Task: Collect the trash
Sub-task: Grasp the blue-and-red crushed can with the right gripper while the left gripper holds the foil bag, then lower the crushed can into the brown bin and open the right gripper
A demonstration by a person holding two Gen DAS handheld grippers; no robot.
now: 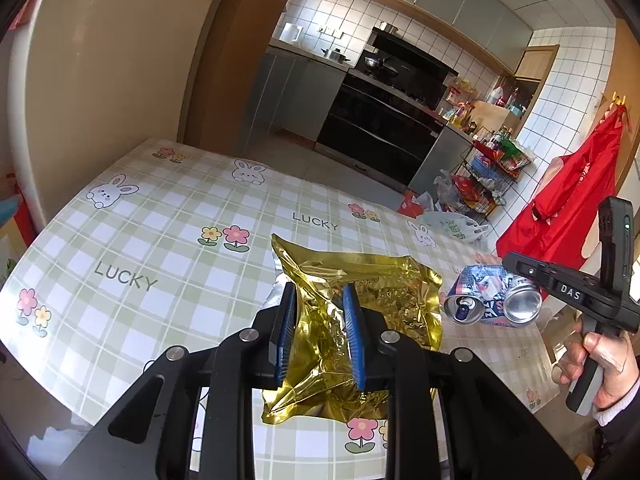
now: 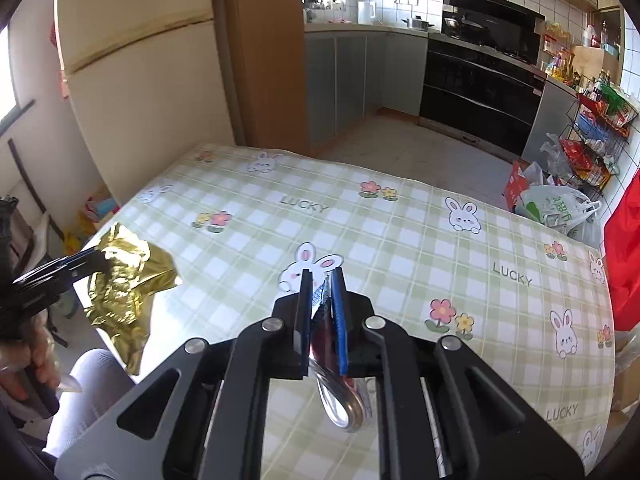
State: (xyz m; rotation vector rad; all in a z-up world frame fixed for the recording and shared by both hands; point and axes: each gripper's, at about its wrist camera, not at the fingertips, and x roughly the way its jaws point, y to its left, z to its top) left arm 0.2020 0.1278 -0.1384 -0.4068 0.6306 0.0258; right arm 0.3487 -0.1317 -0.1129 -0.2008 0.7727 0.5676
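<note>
Above a table [image 1: 168, 216] covered in glossy green-checked oilcloth printed with rabbits and flowers, the left gripper [image 1: 318, 332] pinches a crinkled gold foil bag [image 1: 372, 292] between its blue ribbed pads, lifted clear. At three o'clock from it, the right gripper [image 2: 322, 312] is pressed together on a crushed, folded aluminium can [image 1: 492, 300], apparently also held off the cloth. Plastic bags [image 2: 556, 208] slump on the kitchen floor beyond.
</note>
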